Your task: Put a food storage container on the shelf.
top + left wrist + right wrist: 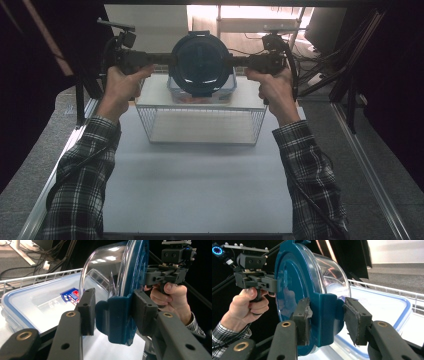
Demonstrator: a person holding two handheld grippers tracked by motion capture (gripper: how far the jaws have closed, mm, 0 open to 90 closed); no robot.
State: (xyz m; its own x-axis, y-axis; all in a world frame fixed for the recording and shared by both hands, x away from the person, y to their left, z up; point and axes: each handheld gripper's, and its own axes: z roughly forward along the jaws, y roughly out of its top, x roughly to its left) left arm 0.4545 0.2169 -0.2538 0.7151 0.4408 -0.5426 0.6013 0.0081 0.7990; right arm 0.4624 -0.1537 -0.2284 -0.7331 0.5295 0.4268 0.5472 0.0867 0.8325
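Observation:
A round clear container with a dark blue lid (201, 62) hangs in the air above the wire basket, tipped on its side so the lid faces me. My left gripper (172, 59) is shut on the lid's latch on its left side, and my right gripper (232, 61) is shut on the opposite latch. In the left gripper view the blue latch (115, 320) sits between the jaws of that gripper (115, 312). In the right gripper view the other latch (324, 315) is pinched between the pads of the right gripper (325, 320).
A white wire basket (150, 125) stands mid-table on a white mat (200, 185). A rectangular clear box with a blue-rimmed lid (227, 92) sits behind it, right under the lifted container. Dark stands and cables (320, 55) flank the table's far corners.

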